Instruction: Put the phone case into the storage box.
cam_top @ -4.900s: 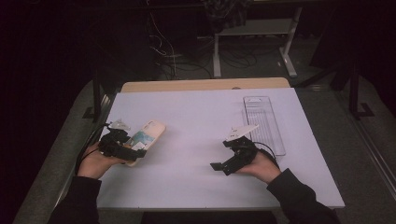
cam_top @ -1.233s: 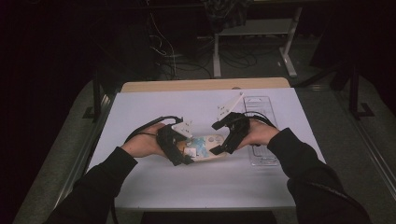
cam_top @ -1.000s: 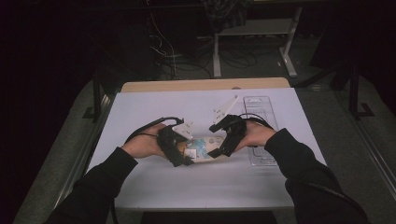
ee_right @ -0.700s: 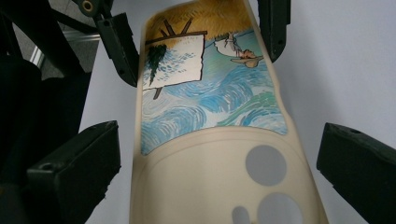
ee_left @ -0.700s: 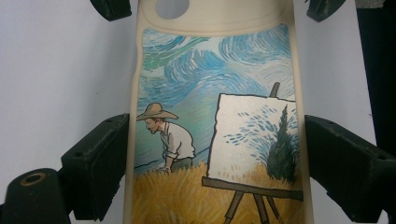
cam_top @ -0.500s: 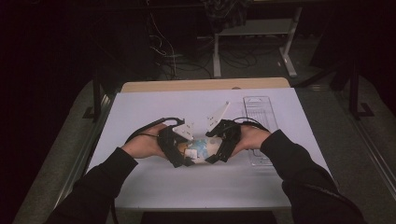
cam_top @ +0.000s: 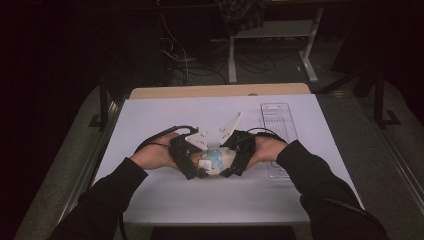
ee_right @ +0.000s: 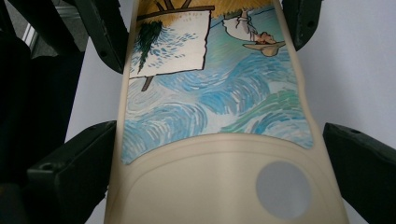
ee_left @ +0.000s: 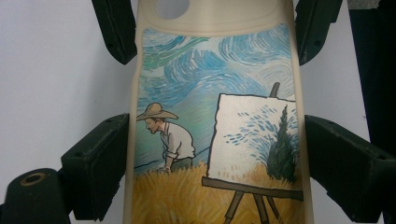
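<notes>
- A person sits at a white surface [cam_top: 150, 200], forearms in dark sleeves coming in from the bottom of the high view, the two hands drawn close together near the middle
- Between the hands lies a cream phone case [cam_top: 214, 161] printed with a painting; it rests just above the surface's middle, with both tools meeting over it
- The left gripper [cam_top: 192, 165] reaches in from the left; in the left gripper view its two black fingers [ee_left: 95, 163] sit against the long edges of the phone case [ee_left: 215, 140], one on each side, gripping it across its width
- That view shows the print right way up: a figure in a straw hat bending in a yellow field, an easel with a canvas, swirling blue sky, and a camera cut-out at the far end
- The right gripper [cam_top: 231, 167] reaches in from the right; in the right gripper view its fingers [ee_right: 70, 172] stand on either side of the phone case [ee_right: 210, 116] at the cut-out end, the left one close against the edge, the right one with a sliver of white showing beside it, so I cannot tell whether they press on it
- A clear plastic tray [cam_top: 278, 117] lies on the surface to the right of the hands, apart from the case
- Beyond the surface the room is dark, with cables and a metal stand [cam_top: 270, 37] on the floor
</notes>
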`<move>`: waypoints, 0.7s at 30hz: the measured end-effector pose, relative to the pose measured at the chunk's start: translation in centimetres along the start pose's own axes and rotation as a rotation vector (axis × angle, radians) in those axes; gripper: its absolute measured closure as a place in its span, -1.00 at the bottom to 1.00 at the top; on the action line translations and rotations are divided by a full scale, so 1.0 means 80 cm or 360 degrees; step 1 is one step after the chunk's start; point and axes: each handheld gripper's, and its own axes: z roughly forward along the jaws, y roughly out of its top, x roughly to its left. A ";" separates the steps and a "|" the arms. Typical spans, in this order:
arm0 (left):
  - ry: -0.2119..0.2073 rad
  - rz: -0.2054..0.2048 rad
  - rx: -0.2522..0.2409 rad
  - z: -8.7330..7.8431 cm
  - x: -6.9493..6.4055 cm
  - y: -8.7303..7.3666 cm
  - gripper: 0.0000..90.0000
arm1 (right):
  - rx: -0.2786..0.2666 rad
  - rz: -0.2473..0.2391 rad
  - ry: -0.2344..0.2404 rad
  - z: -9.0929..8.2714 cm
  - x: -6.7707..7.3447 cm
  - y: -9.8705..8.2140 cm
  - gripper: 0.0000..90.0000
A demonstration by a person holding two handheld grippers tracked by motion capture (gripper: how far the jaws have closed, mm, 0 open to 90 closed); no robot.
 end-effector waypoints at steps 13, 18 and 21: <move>0.0004 -0.0015 0.0004 0.000 -0.001 -0.001 -0.76 | 0.0044 -0.0039 0.0006 0.001 0.003 0.002 -0.88; 0.0000 -0.0020 0.0004 0.000 -0.002 0.000 -0.76 | 0.0059 -0.0040 0.0013 0.001 0.003 0.002 -0.85; -0.0004 -0.0020 -0.0001 0.000 -0.002 0.000 -0.76 | 0.0060 -0.0040 0.0019 0.000 0.003 0.001 -0.85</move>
